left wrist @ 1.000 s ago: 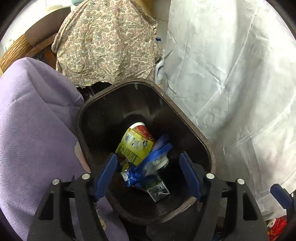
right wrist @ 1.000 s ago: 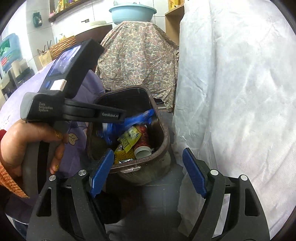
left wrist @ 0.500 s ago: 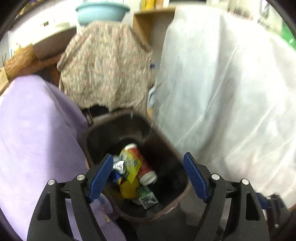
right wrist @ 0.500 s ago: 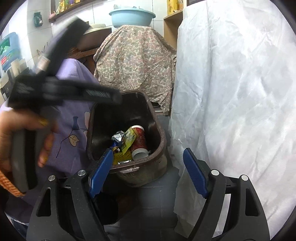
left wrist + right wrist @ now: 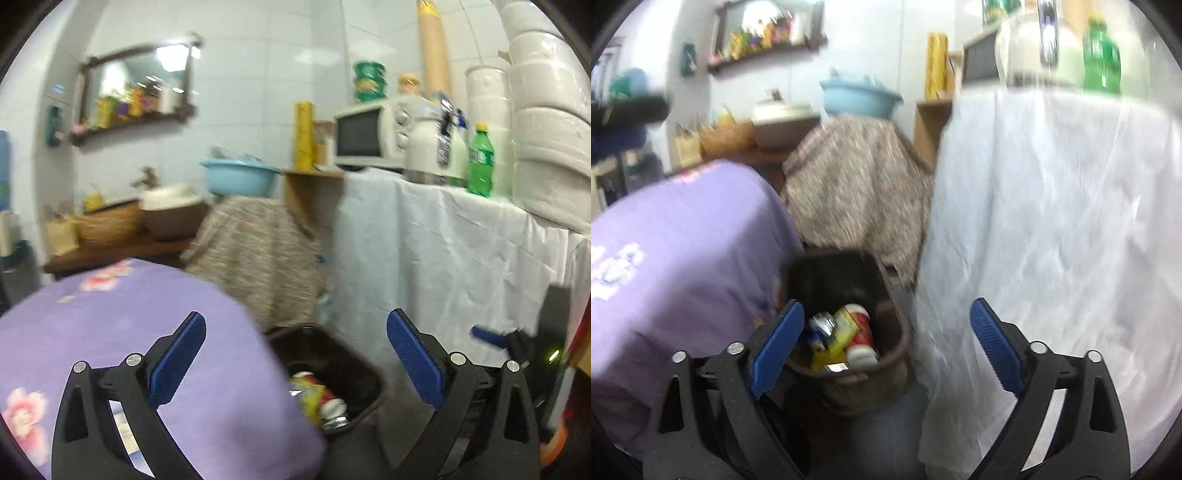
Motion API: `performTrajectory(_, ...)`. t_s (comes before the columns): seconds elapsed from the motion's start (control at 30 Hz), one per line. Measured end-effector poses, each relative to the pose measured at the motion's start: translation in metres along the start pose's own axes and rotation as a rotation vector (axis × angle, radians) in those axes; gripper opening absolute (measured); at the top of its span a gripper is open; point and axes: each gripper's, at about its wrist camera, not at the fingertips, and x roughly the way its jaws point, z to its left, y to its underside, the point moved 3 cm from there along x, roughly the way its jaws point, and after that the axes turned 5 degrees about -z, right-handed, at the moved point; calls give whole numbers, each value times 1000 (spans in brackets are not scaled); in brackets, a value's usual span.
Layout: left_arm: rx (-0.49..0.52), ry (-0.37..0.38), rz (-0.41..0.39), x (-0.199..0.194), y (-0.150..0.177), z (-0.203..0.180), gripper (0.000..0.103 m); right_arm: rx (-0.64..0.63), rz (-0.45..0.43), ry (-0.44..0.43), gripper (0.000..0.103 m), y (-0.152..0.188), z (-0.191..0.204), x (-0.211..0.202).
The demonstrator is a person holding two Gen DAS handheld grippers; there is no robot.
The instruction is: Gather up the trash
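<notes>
A dark brown trash bin [image 5: 886, 354] stands on the floor between a purple-covered table and a white-draped counter. It holds trash: a red and white cup [image 5: 862, 338], a yellow packet [image 5: 842, 328] and a silvery wrapper. The bin also shows in the left wrist view [image 5: 354, 369], partly hidden behind the purple cloth. My left gripper [image 5: 295, 363] is open and empty, raised above the table edge. My right gripper [image 5: 888, 341] is open and empty, above and in front of the bin. Its blue pad also shows in the left wrist view [image 5: 487, 336].
The purple floral tablecloth [image 5: 110, 332] is on the left, the white cloth [image 5: 1052, 240] over the counter on the right. A patterned cloth [image 5: 857, 184] covers something behind the bin. A green bottle [image 5: 480, 162], a microwave [image 5: 365, 138] and a blue basin [image 5: 240, 177] stand higher up.
Both grippers have lifted and pulled back from the bin. The left camera has tilted up from the bin to the room. The blue wrapper has been dropped in the bin.
</notes>
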Motion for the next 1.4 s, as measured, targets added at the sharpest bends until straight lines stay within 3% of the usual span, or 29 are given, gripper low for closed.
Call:
performTrajectory(0.17,-6,-160,-61,-48,6,33,97,-15,-121,-115,97,-25,42,-34)
performTrajectory(0.33,-42,-209,-54,-77,19,53,97,-24,-213,-209,97,-44,82,-64)
performTrajectory(0.57,-105,-306,-118,-112,27,73,97,-19,-236,-300,97,-47,105,-91)
performTrajectory(0.83,-71,-337,-124,-121,33,73,97,-20,-265,-375,97,-43,116,-112)
performTrajectory(1.23,-105,-289,-145,-127,32,75,97,-13,-255,-375,97,-43,117,-109)
performTrajectory(1.4,-113,-306,-144,-128,32,77,97,-22,-260,-377,97,-42,120,-111)
